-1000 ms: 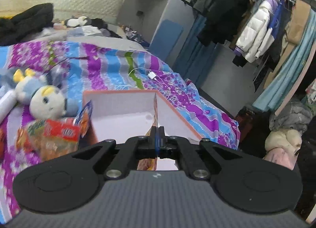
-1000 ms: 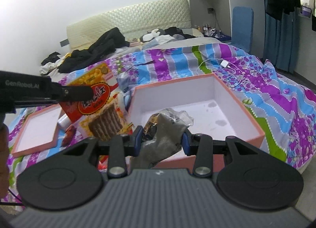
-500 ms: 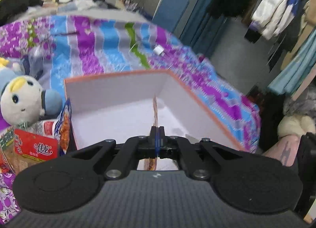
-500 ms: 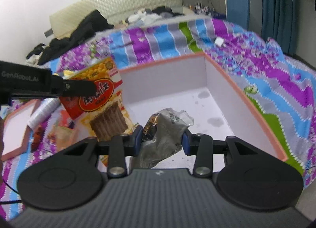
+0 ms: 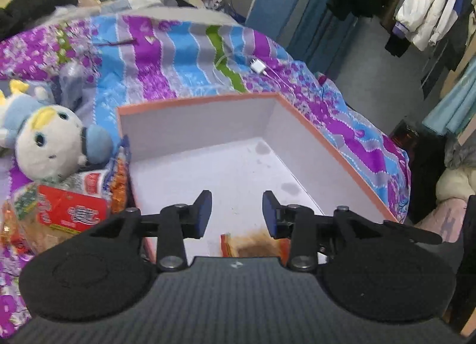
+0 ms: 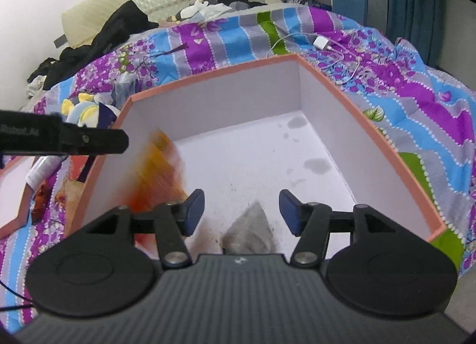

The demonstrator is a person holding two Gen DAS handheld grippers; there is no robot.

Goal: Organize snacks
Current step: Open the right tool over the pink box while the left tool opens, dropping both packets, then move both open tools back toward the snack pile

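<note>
An open box with an orange rim (image 5: 193, 101) and white inside lies on the bed, seen in both views (image 6: 214, 73). My left gripper (image 5: 237, 214) hangs over its near end, jaws opening, nothing pressed between the pads. Below it an orange snack bag (image 5: 253, 244) lies loose on the box floor; it shows as an orange blur (image 6: 157, 174) in the right wrist view. My right gripper (image 6: 241, 213) is also opening over the box. A grey packet (image 6: 248, 231) drops free beneath it, blurred. The left gripper's finger (image 6: 89, 141) reaches in from the left.
A plush toy (image 5: 50, 147) and several snack packets (image 5: 71, 213) lie left of the box. The box lid (image 6: 12, 183) sits further left. A white charger with cable (image 5: 258, 65) lies beyond the box. Dark clothes (image 6: 98, 43) pile near the headboard; coats (image 5: 422, 10) hang at right.
Both grippers came down closer over the box and opened. The orange bag left the left jaws and the grey packet left the right jaws; both fall into the box.
</note>
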